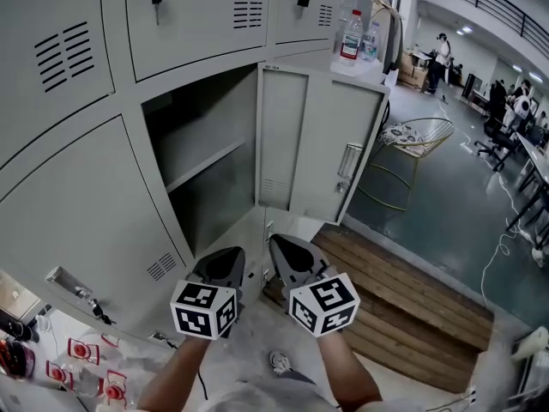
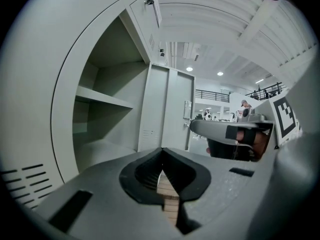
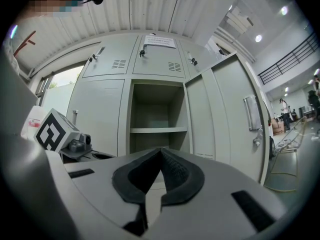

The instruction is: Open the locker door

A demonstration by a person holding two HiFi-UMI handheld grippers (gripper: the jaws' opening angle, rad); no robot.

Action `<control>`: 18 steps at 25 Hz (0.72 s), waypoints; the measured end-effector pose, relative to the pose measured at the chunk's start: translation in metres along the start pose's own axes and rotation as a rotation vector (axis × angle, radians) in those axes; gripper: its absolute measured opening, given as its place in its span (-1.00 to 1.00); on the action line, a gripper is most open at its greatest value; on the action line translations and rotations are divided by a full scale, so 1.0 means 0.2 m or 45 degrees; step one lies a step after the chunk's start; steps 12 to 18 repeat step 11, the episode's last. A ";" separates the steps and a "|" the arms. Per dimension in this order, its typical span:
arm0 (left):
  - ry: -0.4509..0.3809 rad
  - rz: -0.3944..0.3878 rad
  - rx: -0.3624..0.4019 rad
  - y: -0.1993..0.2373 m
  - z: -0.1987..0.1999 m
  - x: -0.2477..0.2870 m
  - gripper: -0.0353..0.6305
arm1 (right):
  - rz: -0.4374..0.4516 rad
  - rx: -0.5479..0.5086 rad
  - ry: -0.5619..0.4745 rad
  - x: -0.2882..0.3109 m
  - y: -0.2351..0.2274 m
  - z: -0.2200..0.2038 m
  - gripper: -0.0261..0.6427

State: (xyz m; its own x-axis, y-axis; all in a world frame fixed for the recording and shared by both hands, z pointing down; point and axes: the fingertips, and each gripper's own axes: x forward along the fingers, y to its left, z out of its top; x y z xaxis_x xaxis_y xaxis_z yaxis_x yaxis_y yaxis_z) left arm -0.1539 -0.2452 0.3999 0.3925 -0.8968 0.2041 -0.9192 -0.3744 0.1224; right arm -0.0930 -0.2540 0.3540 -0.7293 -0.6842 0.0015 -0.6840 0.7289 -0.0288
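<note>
The left tool (image 1: 225, 260) and right tool (image 1: 285, 251) were both closed and empty near the locker (image 1: 206, 161), whose door (image 1: 317, 140) stood swung wide to the right, so a stray knock from either could push it shut.

Swung-open door (image 1: 317, 144) leaves compartment (image 1: 214, 114) clear; shelf (image 1: 204, 165) divides it.

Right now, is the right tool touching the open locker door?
Apart. The head view shows the right tool stopped short of the locker door, with a clear gap between its closed tips and the door's lower edge.
</note>
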 end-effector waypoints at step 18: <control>-0.002 -0.005 -0.004 -0.01 -0.01 -0.04 -0.88 | -0.003 -0.006 0.004 -0.03 0.04 0.00 -0.91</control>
